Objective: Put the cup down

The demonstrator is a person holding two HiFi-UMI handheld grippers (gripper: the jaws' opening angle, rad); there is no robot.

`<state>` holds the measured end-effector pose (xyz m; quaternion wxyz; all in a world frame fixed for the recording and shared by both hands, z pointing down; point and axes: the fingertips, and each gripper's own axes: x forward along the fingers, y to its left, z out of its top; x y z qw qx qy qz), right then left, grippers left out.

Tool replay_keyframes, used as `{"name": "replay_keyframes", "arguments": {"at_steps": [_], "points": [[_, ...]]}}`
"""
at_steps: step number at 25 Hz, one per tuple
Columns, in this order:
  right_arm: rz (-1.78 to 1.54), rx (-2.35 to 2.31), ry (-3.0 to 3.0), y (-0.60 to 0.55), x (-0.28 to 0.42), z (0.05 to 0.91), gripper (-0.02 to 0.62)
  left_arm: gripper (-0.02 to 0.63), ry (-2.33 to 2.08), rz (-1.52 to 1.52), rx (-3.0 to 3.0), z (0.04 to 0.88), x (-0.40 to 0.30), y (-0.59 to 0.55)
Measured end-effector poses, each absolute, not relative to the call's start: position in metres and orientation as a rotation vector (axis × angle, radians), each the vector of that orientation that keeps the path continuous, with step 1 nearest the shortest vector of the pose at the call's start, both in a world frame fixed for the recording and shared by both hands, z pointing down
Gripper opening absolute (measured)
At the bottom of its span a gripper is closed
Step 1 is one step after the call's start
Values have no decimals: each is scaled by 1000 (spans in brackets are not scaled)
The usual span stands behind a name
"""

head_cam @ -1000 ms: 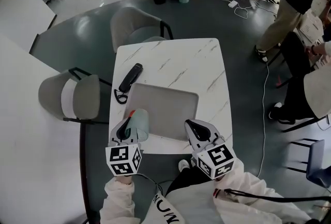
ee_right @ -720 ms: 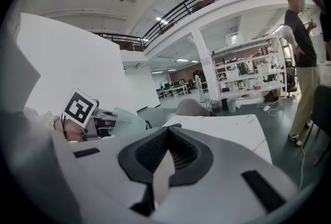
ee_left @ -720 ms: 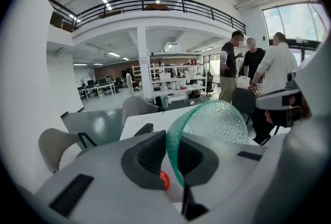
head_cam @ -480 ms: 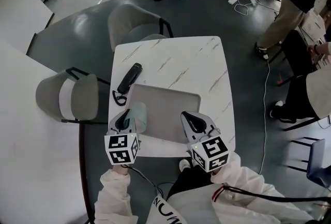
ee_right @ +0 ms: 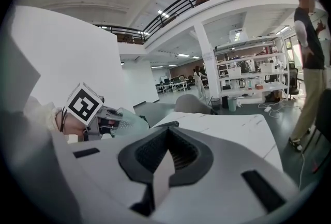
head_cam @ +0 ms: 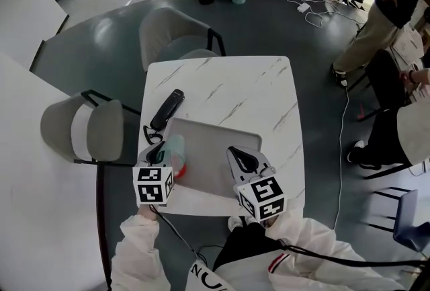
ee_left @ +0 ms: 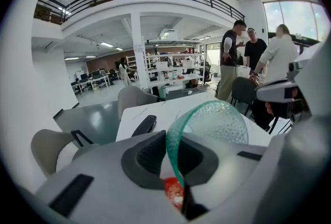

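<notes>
A pale green, dimpled, see-through cup (head_cam: 176, 152) hangs over the left edge of the grey tray (head_cam: 218, 138) on the white marble table (head_cam: 248, 85). My left gripper (head_cam: 160, 150) is shut on the cup's rim. In the left gripper view the rim (ee_left: 173, 148) runs between the two jaws and the cup's body (ee_left: 220, 122) bulges to the right. My right gripper (head_cam: 242, 160) hovers over the tray's front right part, shut with nothing in it. The right gripper view shows its jaws (ee_right: 168, 153) together, with the left gripper (ee_right: 98, 122) and the cup (ee_right: 126, 119) off to its left.
A black handset-shaped object (head_cam: 168, 108) lies on the table left of the tray's far corner. Grey chairs stand behind the table (head_cam: 178, 41) and at its left (head_cam: 87, 132). People stand at the right (head_cam: 396, 1), by a cable on the floor (head_cam: 346, 101).
Both grippers have moved a little farther in over the table. The cup, still held, has gone from the tray's front left corner to along its left edge.
</notes>
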<state>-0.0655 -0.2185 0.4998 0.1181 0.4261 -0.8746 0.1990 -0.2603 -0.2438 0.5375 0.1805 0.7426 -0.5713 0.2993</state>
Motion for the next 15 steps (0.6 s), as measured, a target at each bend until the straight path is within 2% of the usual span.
{"name": "replay_keyframes", "arguments": {"at_steps": [15], "points": [[592, 1204, -2584, -235, -86, 502, 0, 25, -1587, 787, 2053, 516, -274, -266]]}}
